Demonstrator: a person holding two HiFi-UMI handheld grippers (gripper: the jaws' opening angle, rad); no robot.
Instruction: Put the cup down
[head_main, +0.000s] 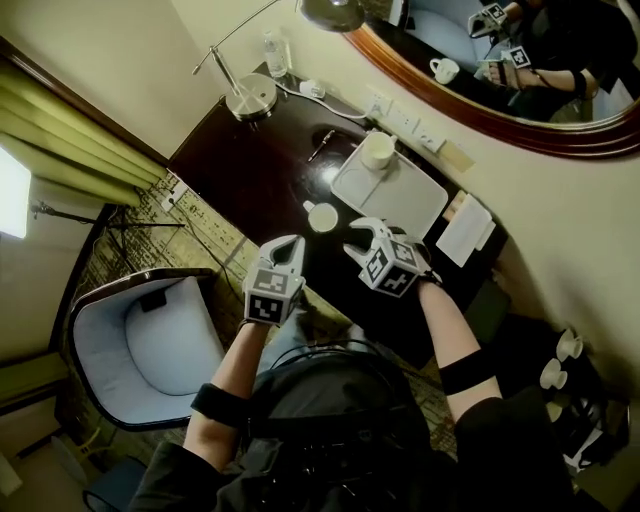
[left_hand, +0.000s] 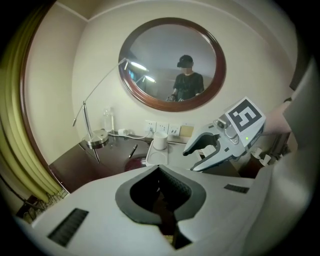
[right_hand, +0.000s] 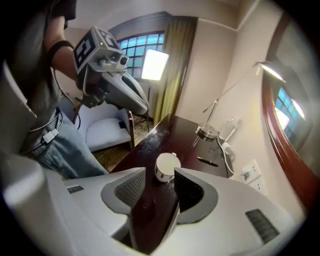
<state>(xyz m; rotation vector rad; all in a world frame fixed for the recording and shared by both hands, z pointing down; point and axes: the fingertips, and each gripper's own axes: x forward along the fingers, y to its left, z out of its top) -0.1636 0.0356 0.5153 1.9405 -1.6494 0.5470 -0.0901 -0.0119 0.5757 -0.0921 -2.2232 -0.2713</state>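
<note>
A small white cup (head_main: 322, 217) stands upright on the dark desk (head_main: 240, 180), near its front edge and left of the tray. In the right gripper view the cup (right_hand: 166, 166) sits just beyond my fingertips, free of both pads. My right gripper (head_main: 360, 238) (right_hand: 160, 175) is open right beside the cup, with only the desk top between its fingers. My left gripper (head_main: 292, 244) (left_hand: 162, 172) hangs at the desk's front edge, left of the cup, shut with nothing in it.
A white tray (head_main: 405, 195) with a second white cup (head_main: 377, 150) lies against the wall. A lamp base (head_main: 250, 97), a bottle (head_main: 276, 52) and a pen (head_main: 320, 146) occupy the far end. A pale armchair (head_main: 150, 340) stands left of the desk.
</note>
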